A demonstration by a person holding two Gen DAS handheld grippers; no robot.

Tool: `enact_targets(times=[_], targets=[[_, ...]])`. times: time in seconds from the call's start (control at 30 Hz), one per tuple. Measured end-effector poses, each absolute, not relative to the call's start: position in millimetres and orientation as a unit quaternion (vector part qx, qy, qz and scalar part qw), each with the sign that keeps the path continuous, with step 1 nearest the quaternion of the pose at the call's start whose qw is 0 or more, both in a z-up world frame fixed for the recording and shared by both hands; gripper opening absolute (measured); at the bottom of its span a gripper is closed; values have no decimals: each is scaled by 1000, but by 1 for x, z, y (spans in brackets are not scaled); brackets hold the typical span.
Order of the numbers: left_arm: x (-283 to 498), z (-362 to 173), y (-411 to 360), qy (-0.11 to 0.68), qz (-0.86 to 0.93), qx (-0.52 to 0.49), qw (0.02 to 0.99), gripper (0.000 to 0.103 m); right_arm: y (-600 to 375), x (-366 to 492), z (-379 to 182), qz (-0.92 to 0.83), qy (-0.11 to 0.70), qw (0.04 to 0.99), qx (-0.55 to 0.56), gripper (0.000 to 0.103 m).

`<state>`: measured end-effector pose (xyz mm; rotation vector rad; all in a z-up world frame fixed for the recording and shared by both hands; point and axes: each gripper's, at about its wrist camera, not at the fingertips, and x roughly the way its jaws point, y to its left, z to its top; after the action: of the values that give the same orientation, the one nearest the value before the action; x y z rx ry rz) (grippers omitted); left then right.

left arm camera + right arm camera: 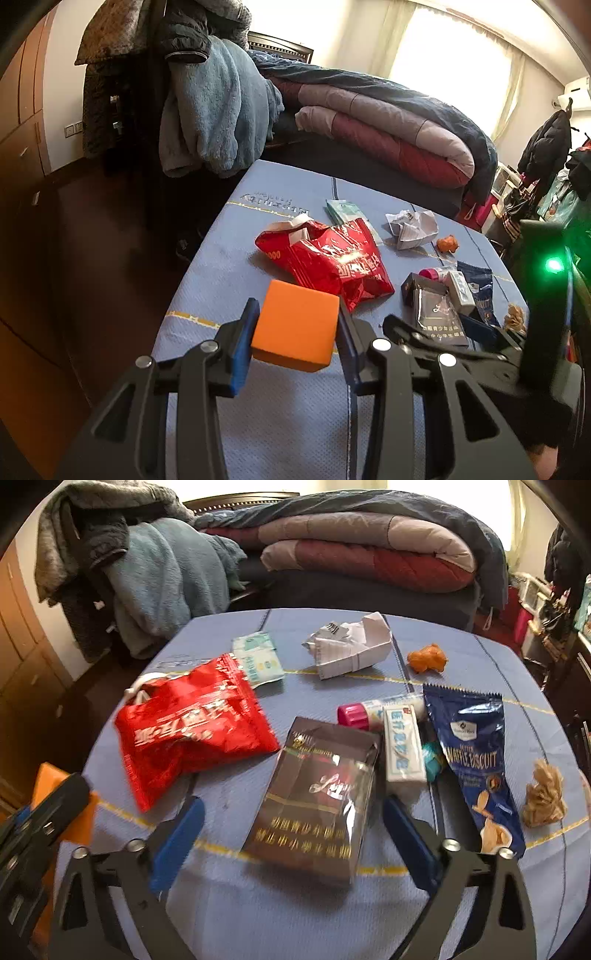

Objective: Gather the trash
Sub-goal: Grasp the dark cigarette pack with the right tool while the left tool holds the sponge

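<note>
The left tongs [295, 332] are clamped on an orange foam block [295, 325], held above the near edge of the blue-clothed counter [229, 258]. The right tongs [293, 834] stand wide apart over a dark brown cellophane-wrapped cigarette pack [314, 801] lying flat on the counter, their blue pads [181, 845] apparently clear of it, though blur makes that hard to judge. Beside the pack lie a crumpled red foil snack bag [188, 731], a blue waffle-biscuit wrapper [476, 760], a small white box [402, 746], crumpled white paper [351, 646] and a green-white tissue packet [258, 661].
</note>
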<state>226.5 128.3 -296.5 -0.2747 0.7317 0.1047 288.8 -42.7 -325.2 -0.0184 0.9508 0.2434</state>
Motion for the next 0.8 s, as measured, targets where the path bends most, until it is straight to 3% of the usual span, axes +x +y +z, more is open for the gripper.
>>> enact_targets(times=[0.1,0.23,0.8], targets=[[226,-296,131,354,50,-136,924,40,-46,295,-329,110,464,879,-9,64],[223,-292,131,350,48,-138,925,40,-58,290,-324,121,458,881,9,56],[199,-244,66,312,-12,-108,944,40,-145,219,-268,184,393,897,77,53]])
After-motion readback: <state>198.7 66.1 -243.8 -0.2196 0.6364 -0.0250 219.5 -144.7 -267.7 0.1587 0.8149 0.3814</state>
